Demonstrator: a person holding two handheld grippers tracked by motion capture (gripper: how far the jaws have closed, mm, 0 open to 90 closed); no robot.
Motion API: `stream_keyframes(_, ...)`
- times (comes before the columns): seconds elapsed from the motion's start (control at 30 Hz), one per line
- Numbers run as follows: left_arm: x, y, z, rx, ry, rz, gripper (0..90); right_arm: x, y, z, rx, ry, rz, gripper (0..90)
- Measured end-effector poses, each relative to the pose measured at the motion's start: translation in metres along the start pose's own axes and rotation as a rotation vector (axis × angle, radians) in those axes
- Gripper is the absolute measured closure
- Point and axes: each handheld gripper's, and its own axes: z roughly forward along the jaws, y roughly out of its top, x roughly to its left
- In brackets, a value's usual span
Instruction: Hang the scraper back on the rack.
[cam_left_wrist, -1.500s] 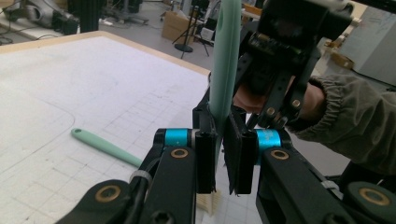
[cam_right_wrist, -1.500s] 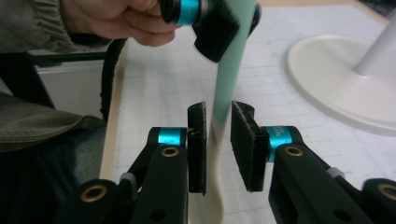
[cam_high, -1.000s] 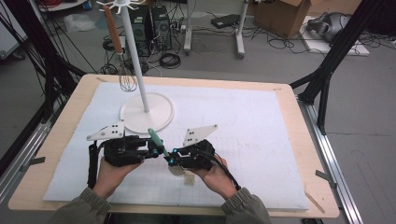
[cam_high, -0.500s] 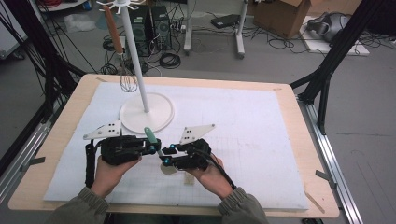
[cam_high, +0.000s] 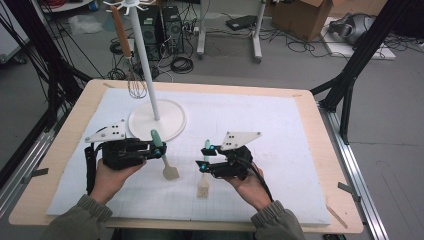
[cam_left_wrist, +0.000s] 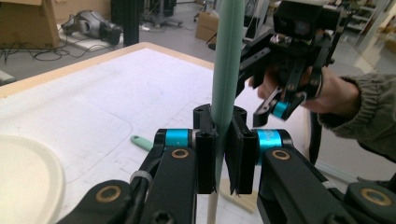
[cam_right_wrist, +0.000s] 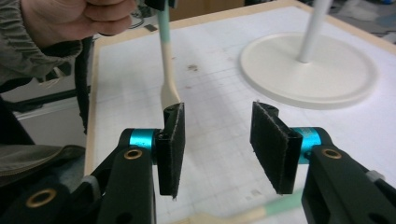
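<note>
White matting bore no readable writing; near the stand base (cam_high: 157, 120), our left gripper (cam_high: 156, 150) clamped a spatula (cam_high: 162, 157), our right gripper (cam_high: 204, 156) had just been opening, empty.

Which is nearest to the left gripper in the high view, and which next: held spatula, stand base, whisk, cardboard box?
1. Held spatula, clamped in the left gripper.
2. Stand base, just beyond the gripper on the mat.
3. Whisk, hanging at the far left table edge.
4. Cardboard box, on the floor, far right.
</note>
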Motion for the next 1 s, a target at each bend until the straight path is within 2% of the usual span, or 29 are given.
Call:
stream_keyframes(0.23,0.007,0.004,0.001,0.031,0.019,0.021,82.7,-0.011,-0.007,-0.019,-0.024,-0.043,0.044,43.3)
stream_keyframes(0.43,0.010,0.004,0.000,0.045,0.020,0.024,82.7,-0.016,-0.015,-0.031,-0.009,-0.090,0.043,39.6)
stream_keyframes(0.6,0.015,0.004,-0.002,0.042,0.021,0.023,82.7,-0.021,-0.024,-0.042,-0.019,-0.123,0.067,37.9)
stream_keyframes(0.67,0.017,0.007,-0.003,0.056,0.022,0.030,82.7,-0.023,-0.027,-0.046,-0.023,-0.133,0.068,37.6)
stream_keyframes(1.0,0.027,0.028,-0.008,0.061,0.020,0.052,82.6,-0.033,-0.036,-0.058,-0.019,-0.186,0.108,32.1)
